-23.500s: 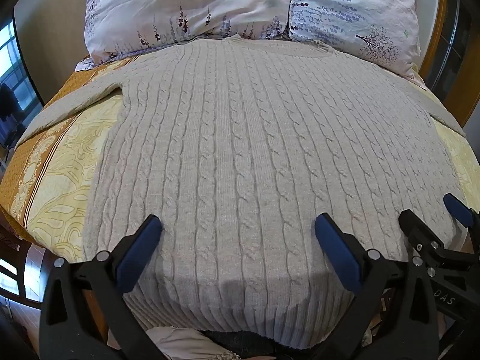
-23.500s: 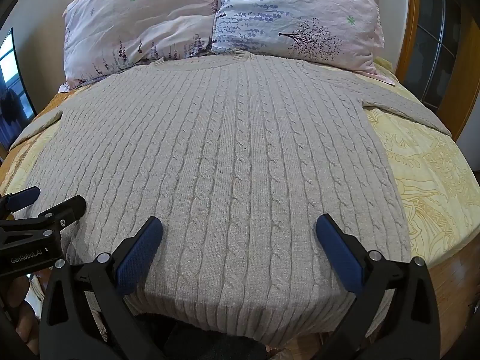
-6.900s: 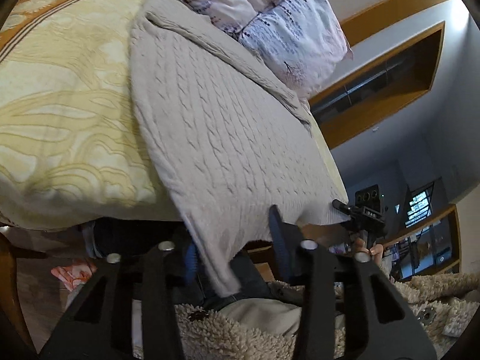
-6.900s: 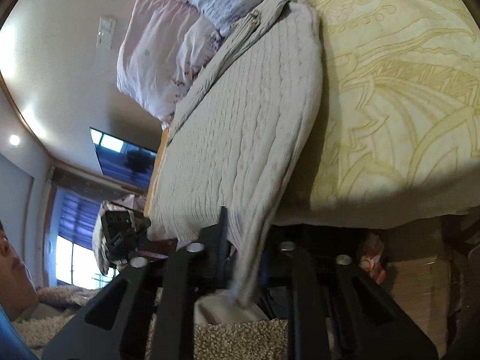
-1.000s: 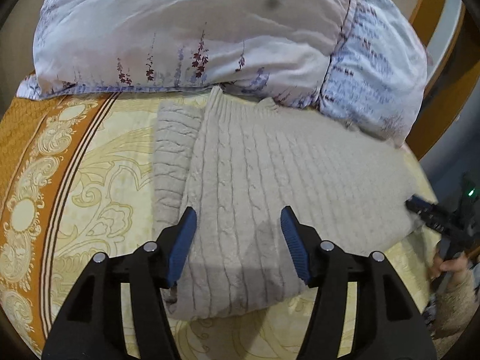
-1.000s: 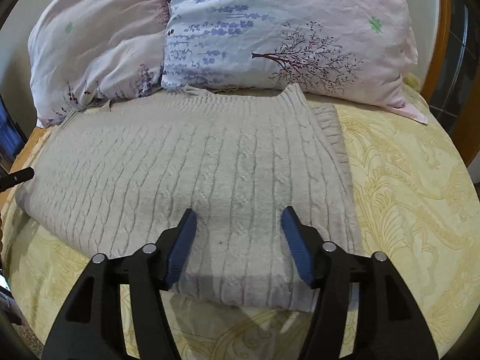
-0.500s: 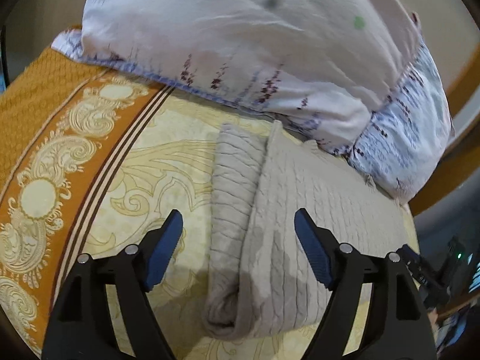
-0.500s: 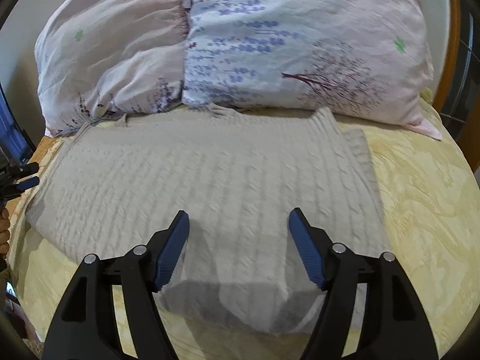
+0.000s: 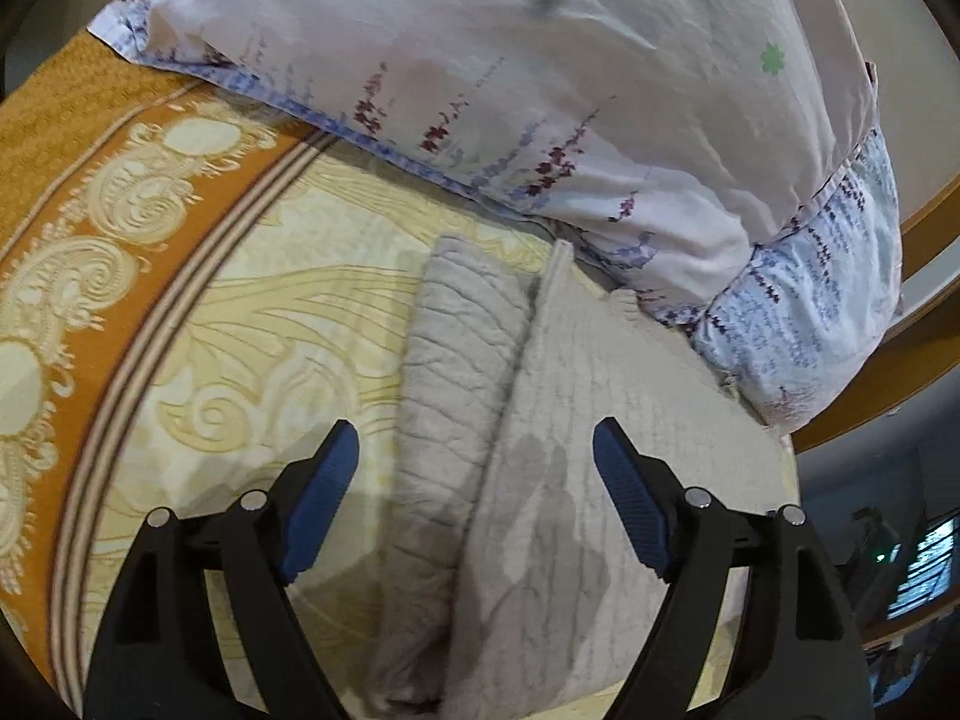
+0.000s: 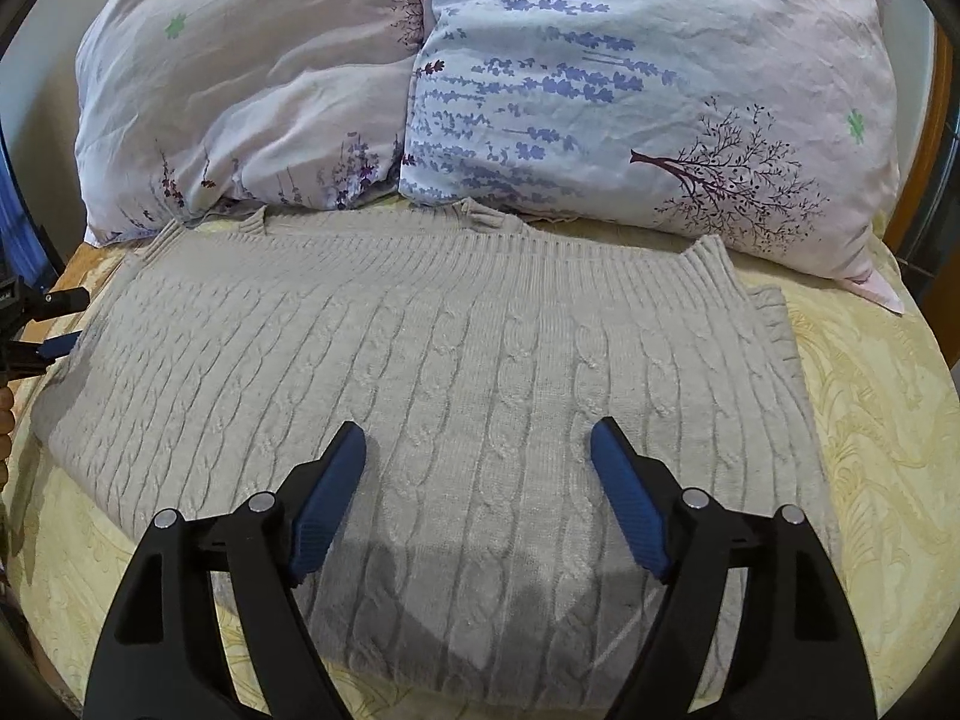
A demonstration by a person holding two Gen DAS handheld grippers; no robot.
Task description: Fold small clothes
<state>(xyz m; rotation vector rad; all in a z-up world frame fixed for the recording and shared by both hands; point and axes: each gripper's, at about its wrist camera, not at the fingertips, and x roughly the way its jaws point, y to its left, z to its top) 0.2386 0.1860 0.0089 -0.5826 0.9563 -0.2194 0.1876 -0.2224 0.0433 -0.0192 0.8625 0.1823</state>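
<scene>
**A bedroom in a home**

This is a bedroom — the scene is a made bed (image 10: 870,420) under a pale yellow bedspread (image 9: 288,324) with raised scroll patterns and an orange ornamental border (image 9: 78,180). Two plump pillows (image 10: 630,90) in floral cases, printed with lavender sprigs and a small bare tree, lean at the head of the bed. Behind them curves a wooden headboard (image 9: 924,228) against a plain wall. A grey cable-knit sweater (image 10: 456,360) lies folded on the spread just below the pillows — laundry being handled at home. At the far right of the left wrist view, a dim stretch of room with a lit window (image 9: 921,570) shows beyond the bed.
</scene>
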